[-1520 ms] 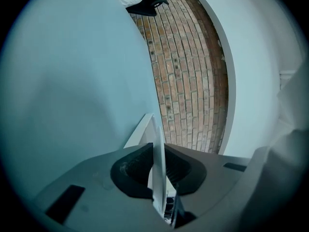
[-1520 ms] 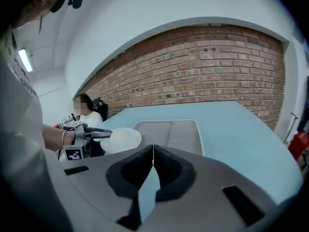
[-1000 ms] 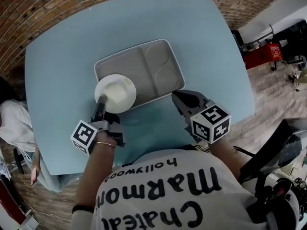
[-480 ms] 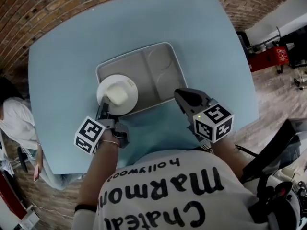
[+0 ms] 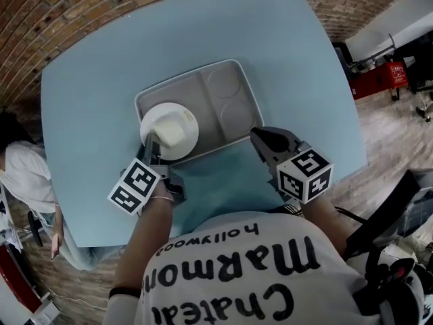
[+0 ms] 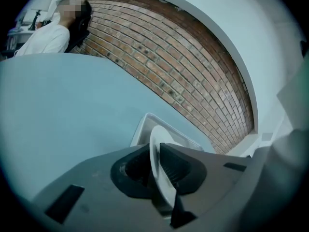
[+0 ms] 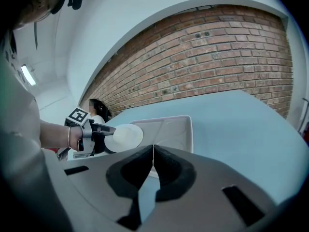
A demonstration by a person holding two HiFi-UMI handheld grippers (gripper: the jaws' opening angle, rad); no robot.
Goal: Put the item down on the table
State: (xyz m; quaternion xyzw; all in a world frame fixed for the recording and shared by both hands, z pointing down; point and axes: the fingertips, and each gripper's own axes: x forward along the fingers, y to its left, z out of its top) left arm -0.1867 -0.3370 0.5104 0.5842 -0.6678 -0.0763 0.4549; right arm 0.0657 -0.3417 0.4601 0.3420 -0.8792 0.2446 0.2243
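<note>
Since the left tongs (image 6: 155,164) grip the plate (image 5: 172,128) only by its rim above the tray (image 5: 218,105), right tongs (image 7: 153,164) closed and empty, it could tilt and slip.

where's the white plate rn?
Head view, left of centre: the white plate is gripped by its near rim in the left tongs, over the near-left corner of the grey tray.

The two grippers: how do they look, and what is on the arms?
Both are dark grey with broad tapering jaws; left gripper and right gripper each carry a white cube with black square markers. Forearms are bare of sleeves; a thin bracelet circles the left wrist.
</note>
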